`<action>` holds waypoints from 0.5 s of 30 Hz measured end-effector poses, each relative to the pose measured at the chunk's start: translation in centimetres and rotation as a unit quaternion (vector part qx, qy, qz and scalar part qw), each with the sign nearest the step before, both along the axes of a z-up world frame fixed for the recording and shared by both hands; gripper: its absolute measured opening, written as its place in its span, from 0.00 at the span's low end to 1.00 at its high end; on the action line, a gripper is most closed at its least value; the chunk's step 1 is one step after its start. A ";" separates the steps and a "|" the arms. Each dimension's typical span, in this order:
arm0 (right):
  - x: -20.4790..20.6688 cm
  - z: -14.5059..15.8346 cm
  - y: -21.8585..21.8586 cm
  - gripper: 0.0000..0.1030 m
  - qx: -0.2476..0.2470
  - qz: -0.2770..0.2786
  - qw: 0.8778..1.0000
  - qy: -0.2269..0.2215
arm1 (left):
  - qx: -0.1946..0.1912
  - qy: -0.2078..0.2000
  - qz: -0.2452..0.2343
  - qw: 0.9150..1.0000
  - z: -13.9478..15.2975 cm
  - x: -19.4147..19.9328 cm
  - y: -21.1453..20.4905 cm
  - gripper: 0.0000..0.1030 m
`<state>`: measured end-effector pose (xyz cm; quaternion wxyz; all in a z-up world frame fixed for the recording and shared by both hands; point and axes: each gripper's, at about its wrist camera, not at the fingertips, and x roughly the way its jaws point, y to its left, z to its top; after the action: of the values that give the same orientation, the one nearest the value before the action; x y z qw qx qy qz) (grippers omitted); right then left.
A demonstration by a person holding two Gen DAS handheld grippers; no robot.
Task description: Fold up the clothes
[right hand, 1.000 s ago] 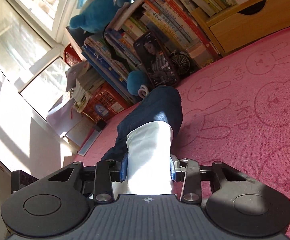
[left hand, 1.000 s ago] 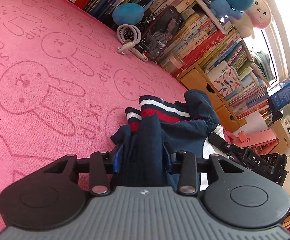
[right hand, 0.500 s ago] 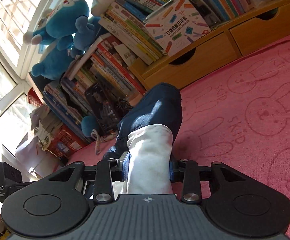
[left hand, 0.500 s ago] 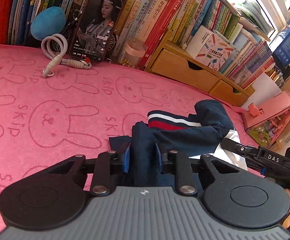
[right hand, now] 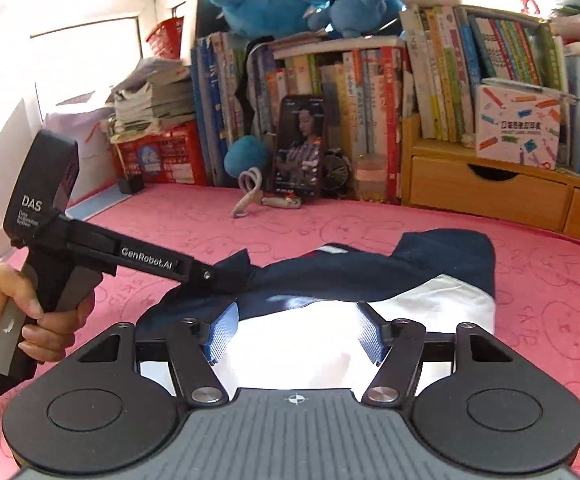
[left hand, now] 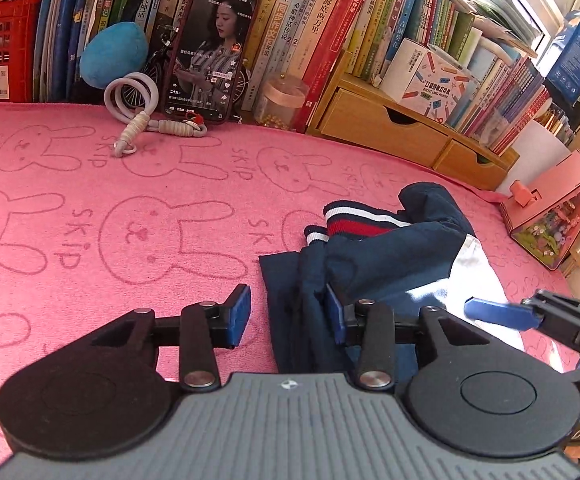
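1. The jaws of the left gripper (left hand: 288, 316) are opening: the pad on the view's left stands clear over the pink towel (left hand: 130, 208), and the other pad lies against a dark fold of the jacket (left hand: 373, 256) without pinching it, so nothing is clamped.
2. The jaws of the right gripper (right hand: 295, 330) are opening too; they stand wide apart over the jacket's white panel (right hand: 429, 304), which lies between the pads but is not pressed by them.
3. The jacket, navy with a white panel and a red-and-white striped band (left hand: 359, 222), lies bunched on the towel-covered surface, in front of the wooden drawers (right hand: 485, 186) and well apart from the phone (left hand: 210, 52) propped against the books (left hand: 329, 20).
4. Done so far, judging from how it lies: the jacket is gathered into a compact, layered bundle, with the navy part doubled over the white one, and both grippers have let go of it.
5. Left to do, as a judgement: the bundle looks loose and rumpled, with uneven edges and the striped band sticking out at the far side. It likely needs smoothing and at least one more tidy fold before it counts as finished.
6. No other clothes show in either view, so whether more garments wait cannot be told.
7. A hand (right hand: 14, 312) grips the left gripper's handle in the right wrist view.
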<state>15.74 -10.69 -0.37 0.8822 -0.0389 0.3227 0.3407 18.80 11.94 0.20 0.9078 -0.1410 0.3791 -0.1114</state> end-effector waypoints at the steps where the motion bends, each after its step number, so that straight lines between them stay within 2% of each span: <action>1: -0.5 -1.0 1.3 0.56 -0.004 0.013 1.000 0.008 | 0.010 -0.006 0.007 1.000 0.3 -0.7 0.3 0.39; 5: -1.9 -0.8 5.1 0.57 -0.036 0.044 0.998 -0.027 | 0.055 -0.041 0.033 0.997 2.0 -4.2 1.9 0.37; 8: -2.3 -0.8 7.4 0.57 -0.046 0.081 0.995 -0.028 | 0.062 -0.061 0.043 0.995 2.9 -7.1 3.2 0.37; 10: -3.0 -0.8 8.5 0.65 -0.061 0.089 0.993 -0.039 | 0.058 -0.069 0.044 0.995 3.2 -9.2 3.7 0.37; 12: -4.0 -0.3 8.6 0.65 -0.065 0.096 0.992 -0.053 | 0.059 -0.075 0.043 0.994 3.4 -11.0 3.7 0.37; 15: -5.8 1.2 6.3 0.64 -0.024 0.100 0.993 -0.052 | 0.061 -0.082 0.036 0.994 3.5 -13.2 3.1 0.38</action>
<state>9.96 -4.42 0.87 0.8582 -0.1093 0.2788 0.4168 5.63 15.08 3.71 0.9460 -0.0894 0.3045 -0.0666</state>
